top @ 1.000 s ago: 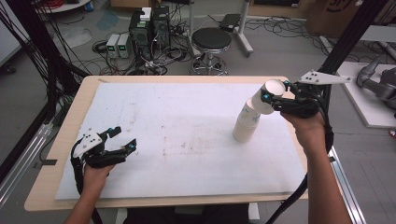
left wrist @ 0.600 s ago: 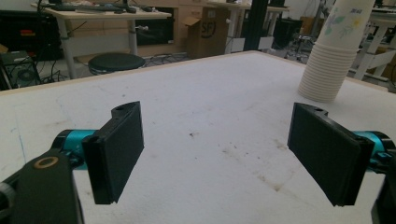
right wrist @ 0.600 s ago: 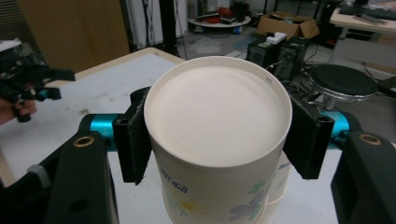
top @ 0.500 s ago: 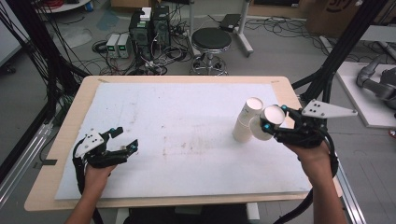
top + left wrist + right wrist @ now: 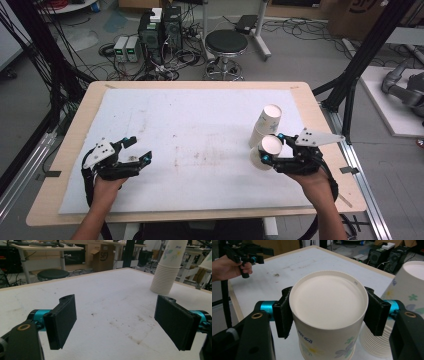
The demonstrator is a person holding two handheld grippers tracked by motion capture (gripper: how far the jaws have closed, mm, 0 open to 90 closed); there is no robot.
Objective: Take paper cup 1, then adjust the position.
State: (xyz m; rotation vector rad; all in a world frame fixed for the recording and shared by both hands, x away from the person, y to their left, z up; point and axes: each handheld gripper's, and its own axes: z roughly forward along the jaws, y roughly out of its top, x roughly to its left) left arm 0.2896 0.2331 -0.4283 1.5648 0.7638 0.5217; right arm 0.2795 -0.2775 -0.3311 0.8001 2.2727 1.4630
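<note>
White paper cup [image 5: 328,315] with a floral print, pinched upside down by the right gripper [image 5: 272,150].
It hangs just at five o'clock of the stacked white paper cups [image 5: 264,126] on the white-covered worktop [image 5: 200,125]; the left gripper [image 5: 136,150], at eight o'clock, stands spread and empty.

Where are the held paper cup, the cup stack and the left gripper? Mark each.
held paper cup [image 5: 328,300]: right gripper view, upturned base.
cup stack [image 5: 266,121]: high view, side wall.
left gripper [image 5: 136,149]: high view, between fingertips.

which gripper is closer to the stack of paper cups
Right. The right gripper, holding one paper cup, sits just beside the stack of paper cups; the left gripper rests open far across the table.
</note>
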